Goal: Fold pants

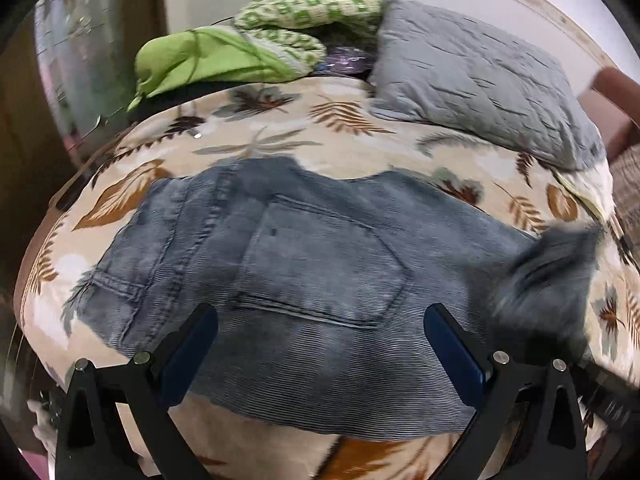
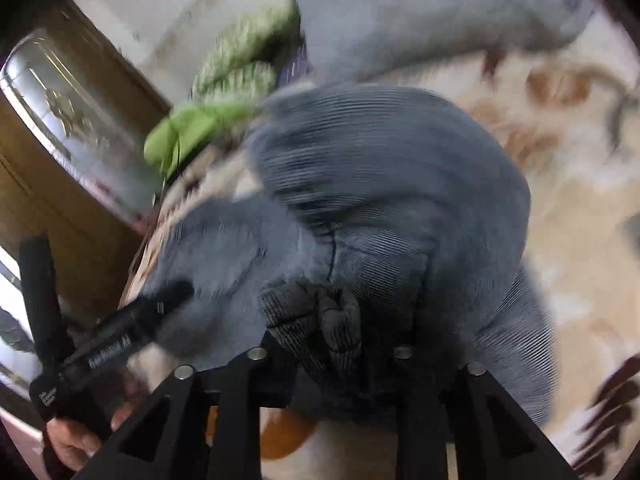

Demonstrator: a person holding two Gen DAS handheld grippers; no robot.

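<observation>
Pants (image 1: 304, 264) of grey-blue corduroy lie on the bed (image 1: 260, 148), seat up, a back pocket (image 1: 324, 264) showing. The long axis is judged to run across the left view, with the waist end toward the left and the leg end toward the right, though the waistband itself is hard to make out. The left gripper (image 1: 320, 344) is held spread wide over the near edge, gripping nothing. The right gripper (image 2: 332, 332) is pinched on a bunched leg end, lifted clear of the bed; blur hides detail. For a clean fold, the raised end should be carried straight along the axis and laid edge to edge, while the seat is pinned flat.
</observation>
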